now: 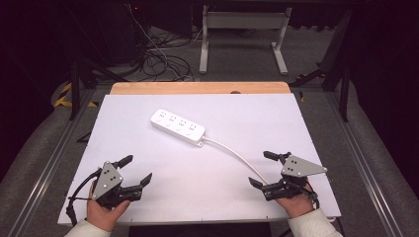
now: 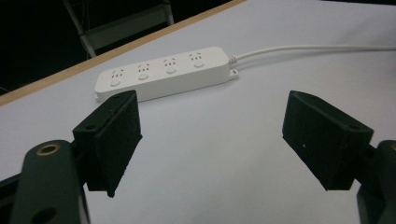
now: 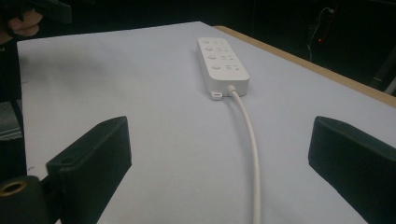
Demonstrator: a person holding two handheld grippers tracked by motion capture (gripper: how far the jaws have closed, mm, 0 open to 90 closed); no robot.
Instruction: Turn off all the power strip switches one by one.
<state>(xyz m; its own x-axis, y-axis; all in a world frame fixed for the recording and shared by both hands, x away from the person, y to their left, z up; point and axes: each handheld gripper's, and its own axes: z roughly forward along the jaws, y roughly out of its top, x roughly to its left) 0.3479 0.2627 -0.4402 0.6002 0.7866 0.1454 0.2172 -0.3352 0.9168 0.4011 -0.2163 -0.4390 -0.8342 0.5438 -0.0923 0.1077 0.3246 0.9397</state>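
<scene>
The white power strip (image 1: pixel 178 127) lies at twelve o'clock on the worktop (image 1: pixel 148 197), both grippers' fingers spread and empty (its cord (image 1: pixel 237 155) trails toward the right gripper (image 1: pixel 264 170)), so a snagged cord could drag it.

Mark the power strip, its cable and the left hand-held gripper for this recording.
Power strip (image 1: pixel 177 127): high view, middle of its socket face.
Cable (image 1: pixel 237 154): high view, midway along the white run.
Left hand-held gripper (image 1: pixel 136 170): high view, midway between its open fingertips.

Even overhead light is brightening the white table (image 1: pixel 148 197) — surroundings are staying dark, pictures looking soft and slightly grainy.
</scene>
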